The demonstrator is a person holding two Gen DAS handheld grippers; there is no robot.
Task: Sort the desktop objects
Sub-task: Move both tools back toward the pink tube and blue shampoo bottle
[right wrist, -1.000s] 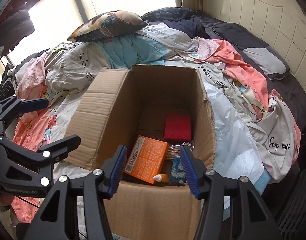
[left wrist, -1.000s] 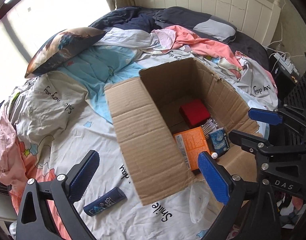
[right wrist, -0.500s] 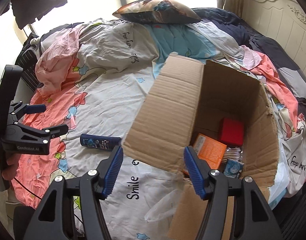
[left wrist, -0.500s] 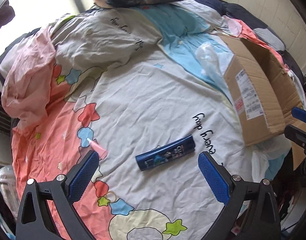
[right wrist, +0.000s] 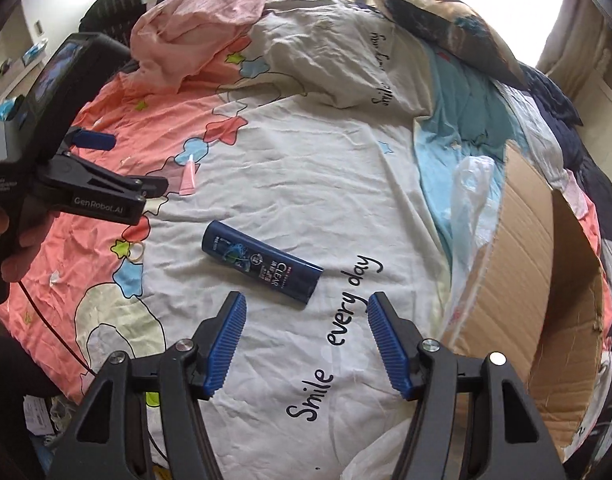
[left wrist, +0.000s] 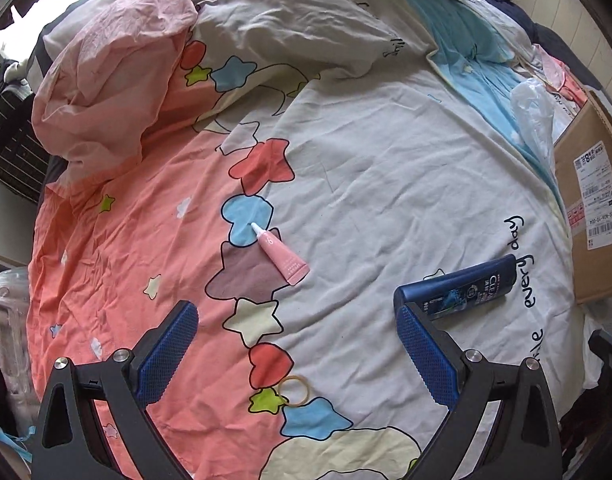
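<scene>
A dark blue Clear shampoo bottle (right wrist: 262,265) lies flat on the bedspread; it also shows in the left wrist view (left wrist: 462,290), partly behind my left gripper's right finger. A small pink tube (left wrist: 280,254) lies on the spread ahead of my left gripper (left wrist: 296,334), which is open and empty above it. The tube also shows in the right wrist view (right wrist: 187,175). A tan rubber band (left wrist: 293,390) lies between the left fingers. My right gripper (right wrist: 306,340) is open and empty, just short of the bottle. The cardboard box (right wrist: 546,280) stands to the right.
A clear plastic bag (right wrist: 472,196) lies against the box's left flap. A patterned pillow (right wrist: 446,28) and bunched pink bedding (right wrist: 202,28) lie at the far side. The left gripper and the hand holding it (right wrist: 66,184) are at the left of the right wrist view.
Both grippers have swung left, away from the box interior, and now face the bedspread. The pink tube and rubber band have come between the left fingers. Both stay open.
</scene>
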